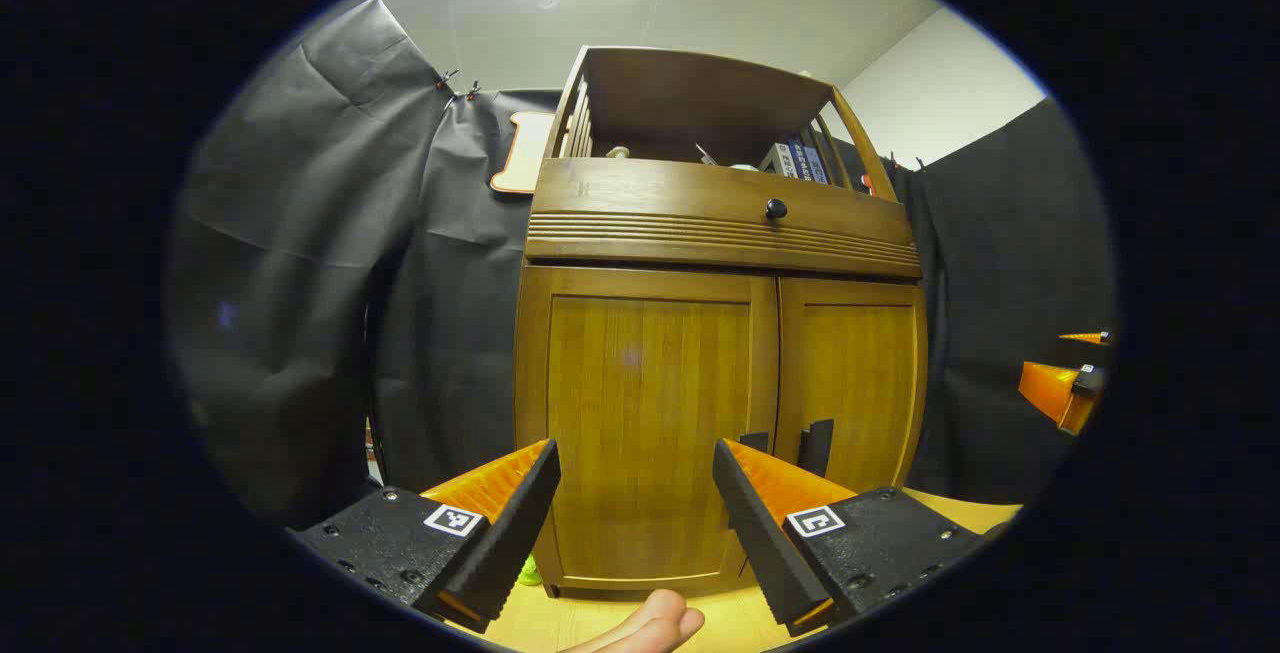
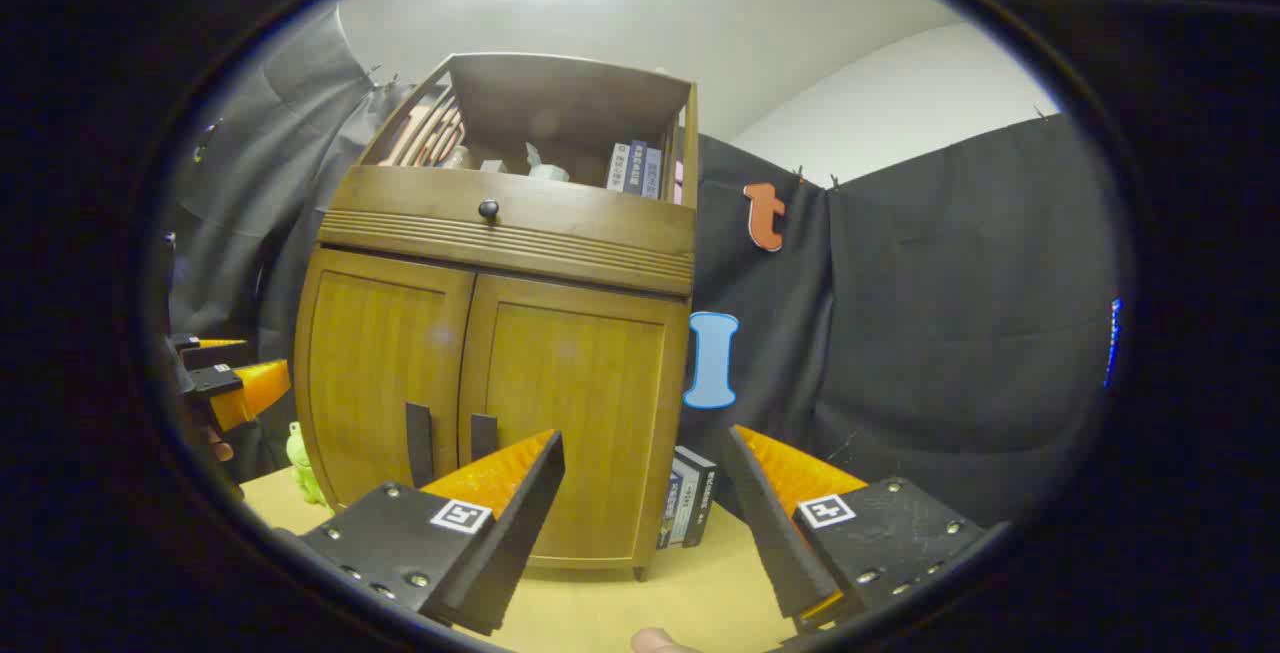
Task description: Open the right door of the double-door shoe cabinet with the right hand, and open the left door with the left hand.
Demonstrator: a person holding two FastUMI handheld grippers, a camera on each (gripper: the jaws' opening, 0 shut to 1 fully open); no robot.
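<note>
A wooden shoe cabinet point(image 1: 720, 263) stood on a pale wooden table point(image 2: 640, 603) against the black cloth wall, with both doors shut. In the left gripper view the left door point(image 1: 645, 423) filled the middle and the right door point(image 1: 855, 383) lay beyond it; two dark handles point(image 1: 815, 445) sat side by side low at the seam. Above the doors ran a ribbed drawer front with a round dark knob point(image 1: 776, 209). The open top shelf point(image 2: 560, 133) held upright books point(image 2: 636, 169) at its right end and some pale small items too blurred to name; the writing on the spines could not be read. More books point(image 2: 690, 508) stood on the table just beside the cabinet's right side, and a small green toy point(image 2: 300, 468) at its left corner. The left gripper point(image 1: 635, 468) and the right gripper point(image 2: 645, 463) both gaped wide, empty, near the cabinet front and apart from it.
</note>
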